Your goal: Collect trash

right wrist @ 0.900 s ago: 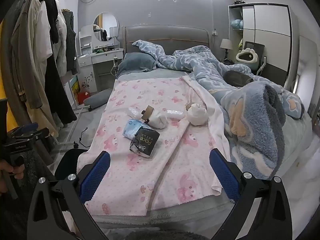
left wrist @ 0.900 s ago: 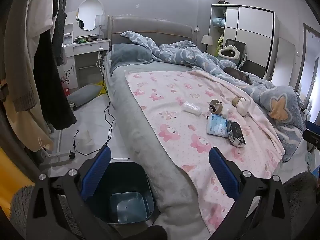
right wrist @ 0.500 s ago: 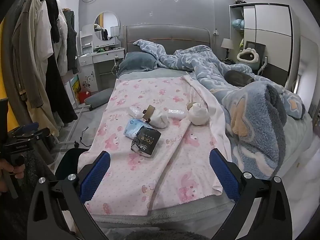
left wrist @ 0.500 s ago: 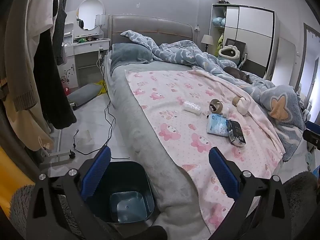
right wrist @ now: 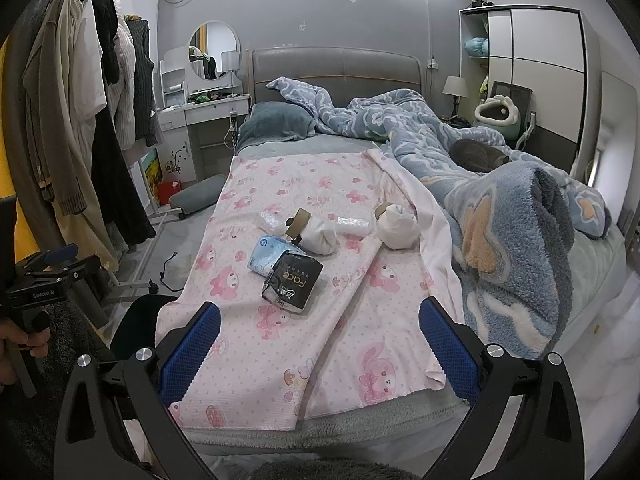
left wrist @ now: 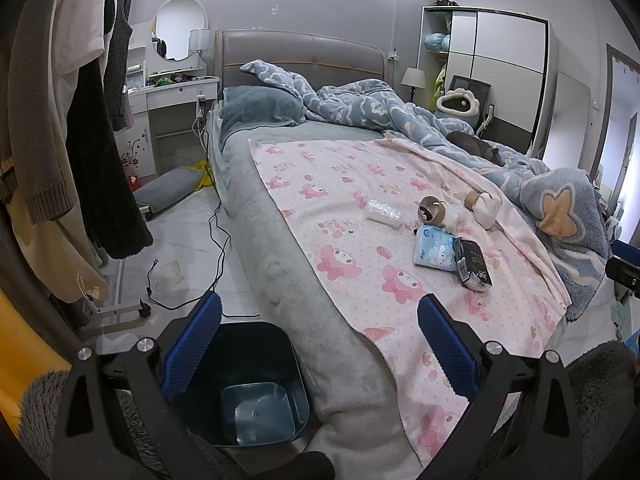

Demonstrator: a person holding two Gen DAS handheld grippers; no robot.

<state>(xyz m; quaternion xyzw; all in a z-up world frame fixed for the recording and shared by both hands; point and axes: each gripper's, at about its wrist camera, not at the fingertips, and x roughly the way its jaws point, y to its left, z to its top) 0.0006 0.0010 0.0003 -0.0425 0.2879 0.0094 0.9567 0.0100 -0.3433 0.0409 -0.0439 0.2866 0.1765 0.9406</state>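
Black face-tissue pack (right wrist: 293,281) nearer than before, right claw (right wrist: 319,344) advanced and spread, left claw (left wrist: 319,340) spread, unmoved above bin (left wrist: 244,390)

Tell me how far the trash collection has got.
Done: nothing; the dark blue plastic bin looks empty. In hand: nothing; the left hand-held gripper and right hand-held gripper are open. Left: the black wrapper, light-blue tissue pack and other litter on the bed.

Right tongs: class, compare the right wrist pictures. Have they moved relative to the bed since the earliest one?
Yes. The right tongs have moved slightly toward the bed: the black Face packet and headboard sit a little lower in view.
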